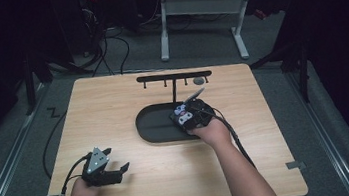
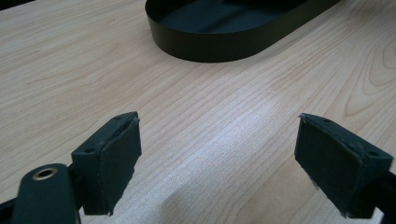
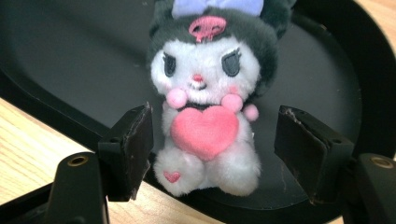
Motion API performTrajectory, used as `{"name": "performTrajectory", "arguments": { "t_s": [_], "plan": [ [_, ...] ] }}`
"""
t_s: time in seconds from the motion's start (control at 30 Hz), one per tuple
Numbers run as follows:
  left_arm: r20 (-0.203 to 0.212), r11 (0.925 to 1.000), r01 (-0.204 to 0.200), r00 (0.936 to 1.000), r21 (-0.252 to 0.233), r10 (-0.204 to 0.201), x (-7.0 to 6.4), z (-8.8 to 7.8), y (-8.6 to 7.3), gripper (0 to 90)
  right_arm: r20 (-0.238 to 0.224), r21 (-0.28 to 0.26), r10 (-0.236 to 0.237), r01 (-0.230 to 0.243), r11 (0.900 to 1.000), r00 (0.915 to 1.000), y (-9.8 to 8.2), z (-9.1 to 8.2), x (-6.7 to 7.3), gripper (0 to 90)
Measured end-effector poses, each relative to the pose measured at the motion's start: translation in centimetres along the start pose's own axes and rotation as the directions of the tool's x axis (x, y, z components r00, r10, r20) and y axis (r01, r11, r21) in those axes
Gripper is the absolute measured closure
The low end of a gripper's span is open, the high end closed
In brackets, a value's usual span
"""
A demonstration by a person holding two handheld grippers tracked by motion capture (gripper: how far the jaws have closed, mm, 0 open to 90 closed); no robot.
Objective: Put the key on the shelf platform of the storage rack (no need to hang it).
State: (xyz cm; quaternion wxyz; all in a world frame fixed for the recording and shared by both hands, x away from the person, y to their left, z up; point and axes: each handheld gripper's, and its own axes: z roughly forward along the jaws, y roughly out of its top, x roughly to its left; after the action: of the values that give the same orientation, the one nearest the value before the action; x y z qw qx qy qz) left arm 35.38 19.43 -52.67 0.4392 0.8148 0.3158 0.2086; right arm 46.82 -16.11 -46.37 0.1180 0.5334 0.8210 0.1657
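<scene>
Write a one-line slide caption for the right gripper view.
Right gripper open around a plush toy holding a pink heart, seated in the black oval tray.

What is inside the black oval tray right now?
A plush toy holding a pink heart sits at the black oval tray's near edge, between the open right hand-held gripper's jaws. The tray floor under the toy is hidden.

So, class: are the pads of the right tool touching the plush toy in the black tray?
Apart. The right gripper view shows the right tool open, with tray visible between each pad and the plush toy.
</scene>
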Motion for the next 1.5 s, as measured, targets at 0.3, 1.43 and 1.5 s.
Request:
{"name": "performTrajectory", "arguments": {
  "t_s": [0.3,1.43,1.5],
  "plan": [
    [0.000,1.0000,-0.001,1.0000,0.000,0.001,0.0,0.0,0.0,15.4,0.005,-0.037,0.000,0.000,0.999,1.0000,-0.1,-1.0,0.1,25.2],
    [-0.004,0.9998,-0.017,0.9998,0.013,0.017,-0.2,0.2,0.1,15.4,-0.015,-0.137,-0.010,0.008,0.991,0.9998,-6.0,-3.5,-0.1,24.0],
    [-0.004,0.9998,-0.017,0.9998,0.014,0.017,-0.2,0.2,0.1,15.4,-0.011,-0.144,-0.010,0.008,0.990,0.9999,-6.5,-3.5,0.0,23.8]
  ]
}}
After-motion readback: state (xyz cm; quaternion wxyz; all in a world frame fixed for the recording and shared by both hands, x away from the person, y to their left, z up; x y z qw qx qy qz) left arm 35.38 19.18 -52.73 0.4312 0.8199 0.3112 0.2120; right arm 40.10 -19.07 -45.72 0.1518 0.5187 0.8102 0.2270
